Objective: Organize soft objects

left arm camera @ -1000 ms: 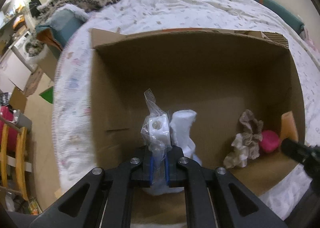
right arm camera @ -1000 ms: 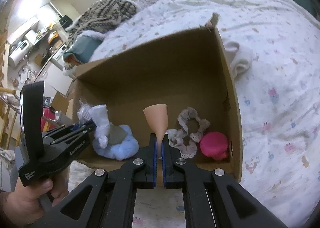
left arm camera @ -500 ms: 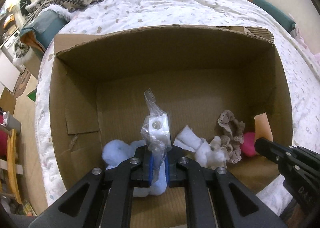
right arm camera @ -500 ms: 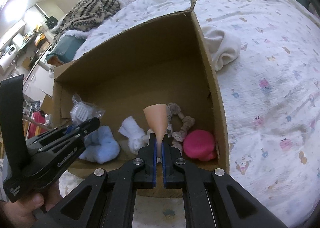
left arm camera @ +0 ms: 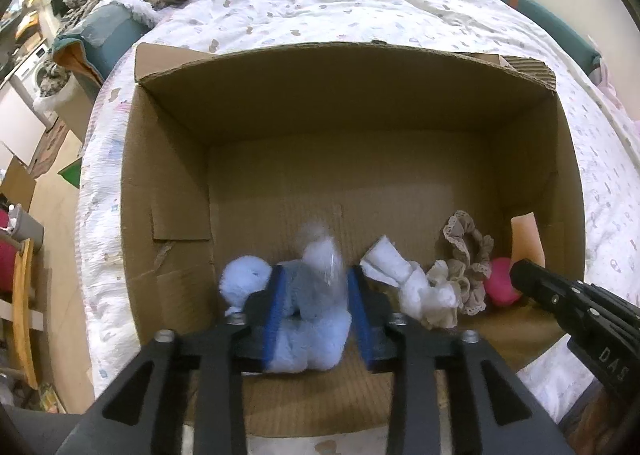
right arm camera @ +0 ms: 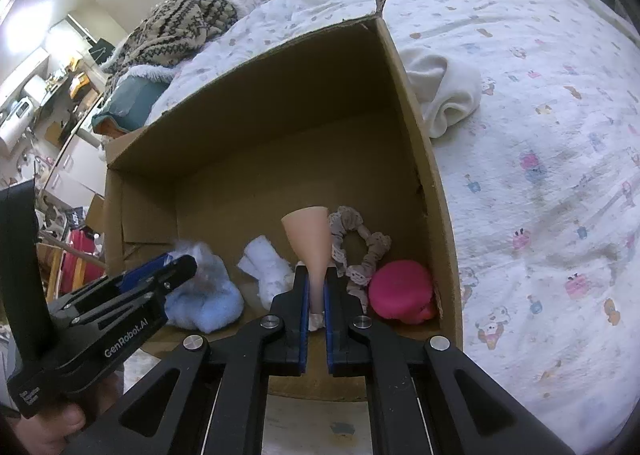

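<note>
Most soft things sit in the box [left arm camera: 168, 175]; two are at our grippers.

Our left gripper [left arm camera: 316, 307] is spread, the bag [left arm camera: 324, 267] blurred between its jaws above the blue plush [left arm camera: 244, 279]; our right gripper [right arm camera: 316, 295] pinches the peach cone [right arm camera: 312, 239]. Scrunchie [right arm camera: 360, 247], pink toy [right arm camera: 400, 287] and white cloth [right arm camera: 268, 267] lie inside. One white bundle [right arm camera: 444, 95] waits on the bed [right arm camera: 540, 175]; a cluttered room lies beyond.

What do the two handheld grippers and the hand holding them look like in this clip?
Both the left gripper and right gripper are matte black, with triangular cut-out linkages, silver bolts and blue pads on the fingers. The left body carries white "GenRobot.AI" lettering. A bare hand shows; no sleeve or cables visible.
</note>
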The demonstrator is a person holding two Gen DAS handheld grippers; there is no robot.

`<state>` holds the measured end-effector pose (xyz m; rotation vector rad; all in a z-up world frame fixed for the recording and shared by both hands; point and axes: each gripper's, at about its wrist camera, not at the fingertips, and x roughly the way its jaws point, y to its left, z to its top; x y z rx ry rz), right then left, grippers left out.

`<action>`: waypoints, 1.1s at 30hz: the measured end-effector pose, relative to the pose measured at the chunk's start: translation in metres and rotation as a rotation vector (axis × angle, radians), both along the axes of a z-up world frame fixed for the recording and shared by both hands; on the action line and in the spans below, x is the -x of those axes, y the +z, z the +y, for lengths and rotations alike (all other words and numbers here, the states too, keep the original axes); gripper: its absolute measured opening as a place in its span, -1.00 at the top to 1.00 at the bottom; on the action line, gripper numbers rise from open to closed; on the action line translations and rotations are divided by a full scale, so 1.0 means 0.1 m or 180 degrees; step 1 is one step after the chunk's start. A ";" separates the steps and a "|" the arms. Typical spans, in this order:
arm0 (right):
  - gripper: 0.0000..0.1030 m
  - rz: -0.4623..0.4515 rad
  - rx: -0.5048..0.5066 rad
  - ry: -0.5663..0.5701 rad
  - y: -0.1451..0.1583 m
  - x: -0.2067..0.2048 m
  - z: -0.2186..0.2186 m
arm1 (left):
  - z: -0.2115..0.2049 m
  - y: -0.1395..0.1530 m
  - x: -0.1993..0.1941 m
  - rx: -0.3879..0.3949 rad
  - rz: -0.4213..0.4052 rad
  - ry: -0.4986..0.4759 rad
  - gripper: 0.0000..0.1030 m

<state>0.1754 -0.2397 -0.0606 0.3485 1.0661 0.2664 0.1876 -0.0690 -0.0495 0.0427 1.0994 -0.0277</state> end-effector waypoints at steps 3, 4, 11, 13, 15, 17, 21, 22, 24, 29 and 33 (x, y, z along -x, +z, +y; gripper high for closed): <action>0.87 -0.0028 -0.0022 0.0002 0.01 0.02 -0.03 | 0.01 0.06 0.04 -0.0002 -0.0064 0.0054 -0.08; 0.87 -0.0035 -0.0030 0.0001 0.02 0.02 -0.03 | 0.02 0.08 0.05 -0.0004 -0.0081 0.0068 -0.12; 0.59 -0.0114 -0.0090 -0.0004 0.07 0.06 -0.07 | 0.07 0.15 0.12 -0.0018 -0.0115 0.0174 -0.15; 0.56 -0.0122 -0.0105 -0.0012 0.09 0.07 -0.08 | 0.09 0.19 0.14 -0.0023 -0.0159 0.0172 -0.15; 0.45 -0.0148 -0.0128 -0.0031 0.11 0.09 -0.09 | 0.12 0.21 0.16 -0.0007 -0.0195 0.0176 -0.15; 0.03 -0.0203 -0.0139 -0.0056 0.15 0.11 -0.12 | 0.14 0.24 0.20 0.0033 -0.0205 0.0210 -0.15; -0.32 -0.0385 -0.0147 -0.0093 0.27 0.17 -0.12 | 0.22 0.31 0.24 0.0049 -0.0274 0.0261 -0.15; -0.32 -0.0416 -0.0130 -0.0097 0.29 0.19 -0.12 | 0.25 0.33 0.25 0.0082 -0.0289 0.0269 -0.15; -0.41 -0.0505 -0.0119 -0.0132 0.35 0.24 -0.13 | 0.29 0.36 0.29 0.0157 -0.0306 0.0276 -0.17; -0.59 -0.0598 -0.0057 -0.0180 0.47 0.39 -0.14 | 0.35 0.51 0.48 0.0121 -0.0478 0.0260 -0.47; -0.89 -0.0676 -0.0007 -0.0191 0.60 0.49 -0.14 | 0.40 0.63 0.63 0.0143 -0.0623 0.0228 -0.70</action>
